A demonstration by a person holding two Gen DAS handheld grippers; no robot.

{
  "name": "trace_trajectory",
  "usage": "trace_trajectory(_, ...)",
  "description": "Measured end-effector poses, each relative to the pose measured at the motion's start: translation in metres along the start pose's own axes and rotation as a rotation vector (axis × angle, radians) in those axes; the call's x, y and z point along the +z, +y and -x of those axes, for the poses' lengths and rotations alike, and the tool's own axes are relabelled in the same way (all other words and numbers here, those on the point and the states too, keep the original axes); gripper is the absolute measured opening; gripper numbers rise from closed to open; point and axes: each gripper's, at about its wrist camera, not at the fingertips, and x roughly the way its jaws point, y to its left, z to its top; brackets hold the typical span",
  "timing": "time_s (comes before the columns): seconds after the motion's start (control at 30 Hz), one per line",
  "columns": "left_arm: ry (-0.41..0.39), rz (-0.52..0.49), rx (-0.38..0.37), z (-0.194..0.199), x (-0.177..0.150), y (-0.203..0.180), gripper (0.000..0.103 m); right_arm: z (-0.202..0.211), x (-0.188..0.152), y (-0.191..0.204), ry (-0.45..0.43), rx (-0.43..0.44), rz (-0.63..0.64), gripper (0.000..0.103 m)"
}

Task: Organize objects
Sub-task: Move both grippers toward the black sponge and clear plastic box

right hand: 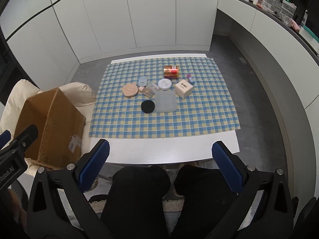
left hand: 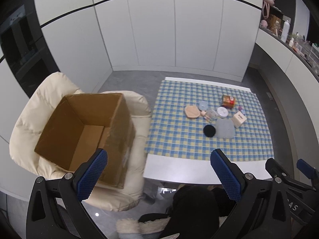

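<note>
Small items lie grouped on a blue-and-yellow checked cloth [right hand: 179,119]: a black round pad [right hand: 148,106], a clear flat case [right hand: 166,101], a cream cube box [right hand: 183,89], a white round jar [right hand: 164,84], a beige puff [right hand: 130,90], a red-gold pack [right hand: 170,71]. The pad [left hand: 209,130] and case [left hand: 225,128] also show in the left wrist view. An open empty cardboard box [left hand: 83,131] sits on a cream chair. My left gripper [left hand: 159,157] is open, held above box and table edge. My right gripper [right hand: 160,149] is open over the table's near edge.
The white table [right hand: 169,151] stands on a grey floor with white cabinets behind. The cream padded chair [left hand: 30,119] is left of the table. A cluttered counter [right hand: 279,6] runs along the right. The person's dark-clad knees [right hand: 139,189] are below the table edge.
</note>
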Motion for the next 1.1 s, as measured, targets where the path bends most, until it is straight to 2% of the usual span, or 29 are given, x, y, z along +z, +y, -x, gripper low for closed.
trace_trajectory(0.23, 0.049, -0.022, -0.032, -0.022, -0.003, -0.029, 0.103, -0.016, 0.005, -0.032, -0.02, -0.055, -0.042, 0.103)
trace_trajectory(0.63, 0.067, -0.057, -0.032, -0.057, 0.002, -0.069, 0.102, -0.045, 0.02, -0.069, -0.045, -0.104, -0.055, 0.103)
trace_trajectory(0.83, 0.018, -0.118, 0.046, -0.073, 0.004, -0.087, 0.098, -0.064, 0.025, -0.081, -0.078, -0.184, -0.04, 0.103)
trace_trajectory(1.0, -0.037, -0.182, 0.013, -0.084, 0.003, -0.106, 0.098, -0.085, 0.032, -0.094, -0.08, -0.155, -0.066, 0.103)
trace_trajectory(1.1, -0.011, -0.21, -0.052, -0.1, 0.002, -0.119, 0.098, -0.103, 0.036, -0.1, -0.096, -0.144, -0.081, 0.103)
